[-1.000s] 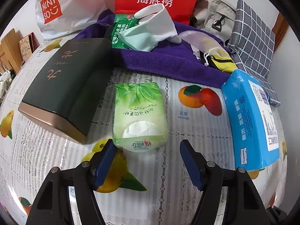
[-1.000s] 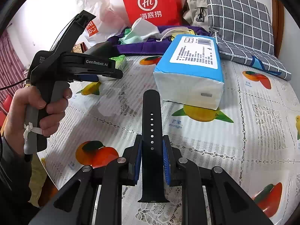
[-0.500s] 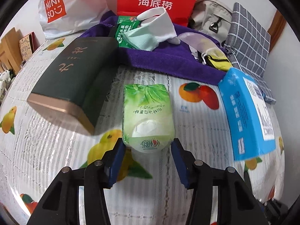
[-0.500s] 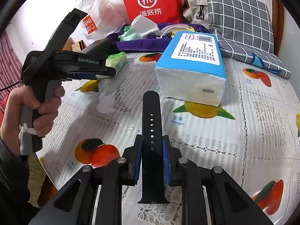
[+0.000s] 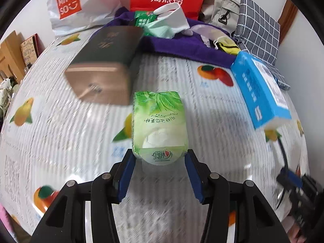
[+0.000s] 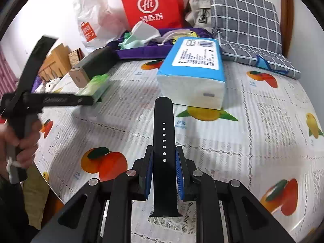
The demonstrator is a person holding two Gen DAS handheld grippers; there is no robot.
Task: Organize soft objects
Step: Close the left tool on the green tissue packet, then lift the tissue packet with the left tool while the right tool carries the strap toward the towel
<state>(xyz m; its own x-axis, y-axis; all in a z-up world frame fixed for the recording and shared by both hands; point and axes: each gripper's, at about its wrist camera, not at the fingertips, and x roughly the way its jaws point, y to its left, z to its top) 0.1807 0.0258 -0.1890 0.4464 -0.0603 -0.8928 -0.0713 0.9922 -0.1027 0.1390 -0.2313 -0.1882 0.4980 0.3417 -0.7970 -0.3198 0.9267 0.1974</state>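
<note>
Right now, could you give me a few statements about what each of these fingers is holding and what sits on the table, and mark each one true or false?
1. The left gripper has its fingers on either side of the green tissue pack. True.
2. The right gripper is empty. False: it is shut on a black strap with a row of holes.
3. The blue tissue pack lies on the fruit-print tablecloth. True.
4. The red paper bag lies flat in the middle of the table. False: it stands upright at the back, behind the purple cloth.
5. The dark box has a bronze-coloured end. True.
</note>
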